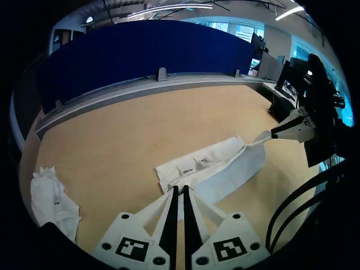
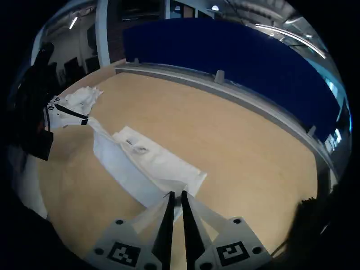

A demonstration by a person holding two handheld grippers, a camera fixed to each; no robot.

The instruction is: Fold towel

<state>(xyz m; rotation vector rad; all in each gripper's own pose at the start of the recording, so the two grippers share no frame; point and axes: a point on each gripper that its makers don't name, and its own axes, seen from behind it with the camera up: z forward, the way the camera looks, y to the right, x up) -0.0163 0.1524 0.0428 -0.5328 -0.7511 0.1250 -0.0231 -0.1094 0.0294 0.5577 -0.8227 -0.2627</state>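
A white towel lies on the wooden table, partly folded over itself, with a label showing on its upper layer. My left gripper is shut on the towel's near corner. The right gripper, held by a hand in black at the right, pinches the far corner and lifts that edge slightly. In the right gripper view the same towel stretches from my right gripper, shut on its near end, to the left gripper at the far left.
A second, crumpled white towel lies at the table's left edge, also seen behind the left gripper. A blue divider panel with a grey rail runs along the table's back. Black cables hang at the right.
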